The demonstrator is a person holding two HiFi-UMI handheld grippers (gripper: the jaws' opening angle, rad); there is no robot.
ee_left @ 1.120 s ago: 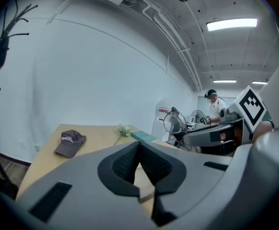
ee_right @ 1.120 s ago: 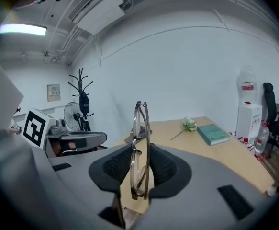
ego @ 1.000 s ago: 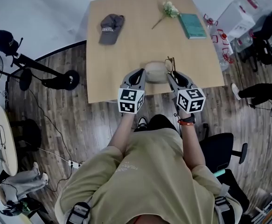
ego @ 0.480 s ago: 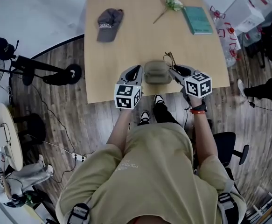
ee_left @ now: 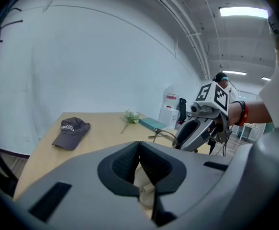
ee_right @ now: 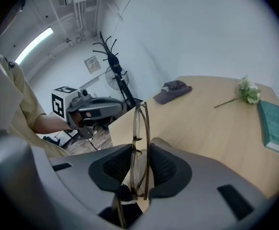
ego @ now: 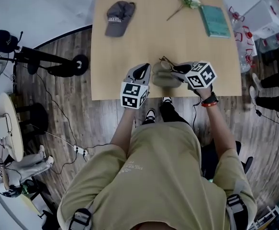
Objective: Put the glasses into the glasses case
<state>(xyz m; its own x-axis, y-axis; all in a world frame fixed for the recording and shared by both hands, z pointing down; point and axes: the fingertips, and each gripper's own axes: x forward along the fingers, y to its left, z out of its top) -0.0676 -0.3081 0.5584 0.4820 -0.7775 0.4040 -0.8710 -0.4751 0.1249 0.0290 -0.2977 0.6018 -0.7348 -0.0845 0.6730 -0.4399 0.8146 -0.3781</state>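
Pale wooden desk (ego: 129, 42) fills the upper frame, with the beige glasses case (ego: 163, 79) near its lower edge. The left claw (ego: 145, 71) stays clenched on the case's left end. The right claw (ego: 173, 70), grasping the glasses (ego: 166, 61) edge-on, has swung from the case's right side to lean across it, so the glasses are now just above the case.

Khaki T-shirt (ego: 153, 176), orange wristband (ego: 209, 102), maybe a watch, grey left claw (ego: 147, 68), right claw (ego: 171, 69), marker cubes (ego: 134, 95)
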